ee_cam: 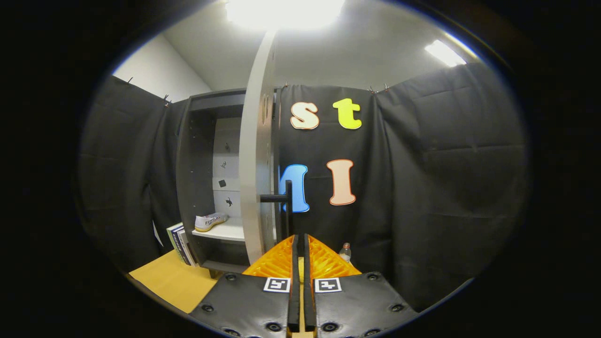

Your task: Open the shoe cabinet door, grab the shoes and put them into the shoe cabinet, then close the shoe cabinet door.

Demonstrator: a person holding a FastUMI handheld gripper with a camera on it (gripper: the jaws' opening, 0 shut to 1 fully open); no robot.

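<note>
Right, gripper first: its two fingers sit pressed together w/ almost no gap, clenched on nothing, tips pointing up at the handle. On the gripper's body, at the base of each finger, there's a square black-and-white marker tag, a coded pattern rather than text.

Just ahead of the tips hangs the dark bar handle of the cabinet door; whether the tips touch its lower end is hard to say, the fisheye flattens depth there. The door is swung open, seen nearly edge-on, a tall pale panel w/ the handle sticking out on a short post.

Beyond the door, to its left, is the shoe cabinet: dark frame, lighter back panel w/ a few small dark marks. A white shoe lies on the pale shelf inside, sole down, toe toward the door. It carries writing on its side, prob. a brand, too small to read.

Leaning against the cabinet's left outer wall are some books, spines unreadable. They stand on a yellow-brown surface. To the right of the fingers, near the black cloth wall, a small clear bottle stands upright; label not legible.
</note>
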